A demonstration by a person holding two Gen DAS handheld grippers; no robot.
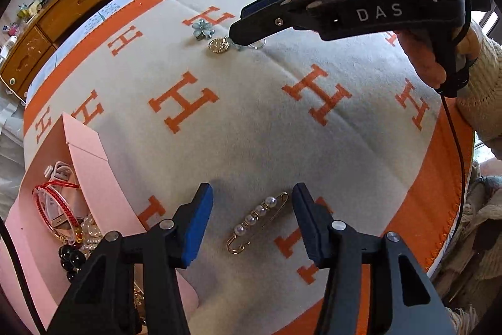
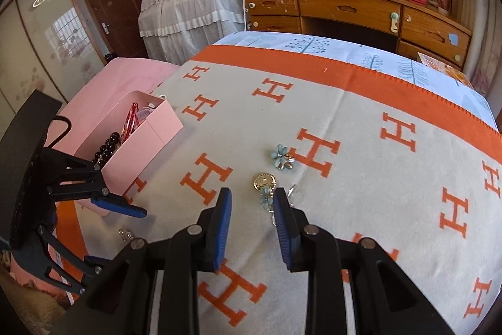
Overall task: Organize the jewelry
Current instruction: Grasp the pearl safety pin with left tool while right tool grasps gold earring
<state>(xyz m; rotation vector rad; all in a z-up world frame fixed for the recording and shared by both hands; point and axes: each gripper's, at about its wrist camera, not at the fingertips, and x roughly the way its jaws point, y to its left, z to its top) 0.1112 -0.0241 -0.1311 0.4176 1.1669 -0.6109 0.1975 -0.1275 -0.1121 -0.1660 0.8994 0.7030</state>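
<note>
Black arms with blue pads are filling the bottom of the left wrist view, where the left tool (image 1: 252, 220) is hovering with its jaws apart on either side of a gold pin with pearls (image 1: 255, 220), neither pad touching it. That pin is lying flat on the blanket (image 1: 251, 131), a grey one with orange H letters and an orange border, which is covering the bed. Just to the left, a pink box (image 1: 94, 165) is sitting open on the blanket, holding a red cord bracelet (image 1: 51, 203), black beads (image 1: 70, 259) and white pearls. Farther up the blanket, the right tool (image 2: 252, 206) is pointing down over a gold coin pendant (image 2: 264, 180) and a small blue charm (image 2: 266, 199); its jaws are standing narrowly apart, and the charm is lying between the tips with no pad clearly pressing on it. A blue flower clip (image 2: 280, 158) is resting just beyond the pendant. A hand (image 1: 436, 52) in a cream knitted sleeve is holding the right tool. Wooden drawers (image 2: 345, 11) are standing past the bed.
</note>
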